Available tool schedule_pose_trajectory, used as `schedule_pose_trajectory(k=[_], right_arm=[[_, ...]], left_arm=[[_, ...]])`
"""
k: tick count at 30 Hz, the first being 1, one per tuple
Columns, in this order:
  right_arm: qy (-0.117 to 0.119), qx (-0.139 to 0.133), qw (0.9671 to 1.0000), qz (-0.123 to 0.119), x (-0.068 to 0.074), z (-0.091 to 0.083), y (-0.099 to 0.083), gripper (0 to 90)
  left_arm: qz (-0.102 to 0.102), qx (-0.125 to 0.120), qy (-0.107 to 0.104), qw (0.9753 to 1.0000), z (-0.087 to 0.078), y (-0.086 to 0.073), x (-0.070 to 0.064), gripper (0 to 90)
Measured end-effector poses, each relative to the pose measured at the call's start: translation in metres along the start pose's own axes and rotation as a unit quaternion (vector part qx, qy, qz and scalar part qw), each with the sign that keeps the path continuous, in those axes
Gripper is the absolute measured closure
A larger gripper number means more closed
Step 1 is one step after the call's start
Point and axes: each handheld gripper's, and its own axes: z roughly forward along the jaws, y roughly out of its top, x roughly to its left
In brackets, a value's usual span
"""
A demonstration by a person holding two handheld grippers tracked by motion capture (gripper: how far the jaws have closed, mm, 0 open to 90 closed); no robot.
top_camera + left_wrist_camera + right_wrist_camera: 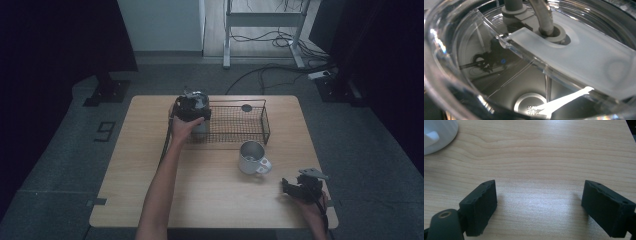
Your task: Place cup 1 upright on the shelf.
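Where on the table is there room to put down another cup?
Bare wood lies left of the wire basket and across the near side between the white mug and the table edge. It is crowded at the basket's left end, around the left gripper.

white mug (251, 157) | black wire basket (235, 122) | light woodgrain table (210, 190)

A steel tumbler (199, 107) with a clear plastic lid (564, 50) stands upright at the left end of a black wire basket (235, 122) on the wooden table. Through the lid, the left gripper view shows its bare, shiny inside and stamped bottom.
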Motion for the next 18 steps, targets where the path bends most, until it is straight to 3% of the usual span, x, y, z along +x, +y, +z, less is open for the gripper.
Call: schedule_pose_trajectory(k=[18], right_arm=[[0.000,0.000,1.0000,0.000,0.0000,0.0000,0.0000,12.6]], left_arm=[[0.002,0.011,0.006,0.9999,0.0092,-0.0079,-0.0020,3.8]])
